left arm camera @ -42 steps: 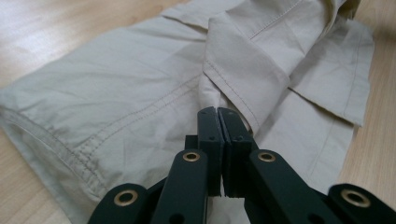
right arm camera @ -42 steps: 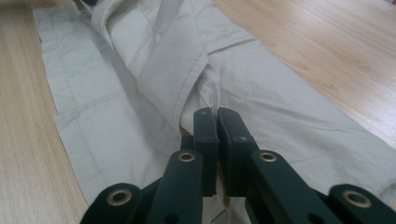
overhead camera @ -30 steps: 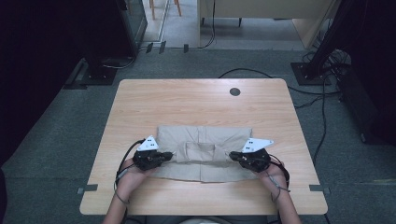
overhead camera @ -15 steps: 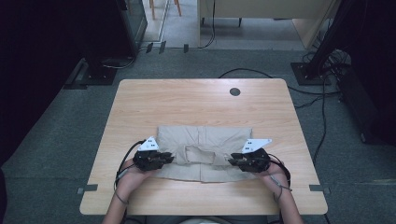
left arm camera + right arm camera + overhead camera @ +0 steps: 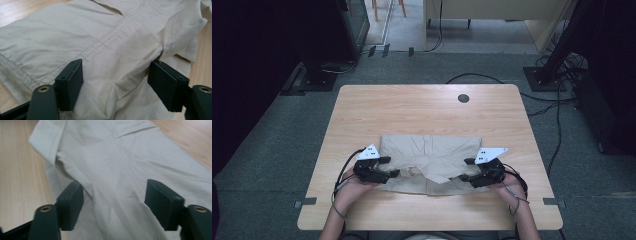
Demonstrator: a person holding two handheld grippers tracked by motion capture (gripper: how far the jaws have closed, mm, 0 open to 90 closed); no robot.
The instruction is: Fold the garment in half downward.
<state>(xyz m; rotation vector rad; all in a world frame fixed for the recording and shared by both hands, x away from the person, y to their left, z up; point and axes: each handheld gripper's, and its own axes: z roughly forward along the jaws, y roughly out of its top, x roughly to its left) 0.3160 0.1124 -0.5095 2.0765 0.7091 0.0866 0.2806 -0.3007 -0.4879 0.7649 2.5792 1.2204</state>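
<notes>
Between each claw's jaws, beige cloth [image 5: 430, 155] (loose)

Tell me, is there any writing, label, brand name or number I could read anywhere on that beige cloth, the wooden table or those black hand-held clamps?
None can be read.
Beige cotton garment: plain fabric and stitched seams, no tag or print in sight.
Light wooden table: bare grain and a round dark hole, no lettering.
Grey three-cornered plates on the left gripper and right gripper: small dark dots, too small to tell whether they are signs.
</notes>
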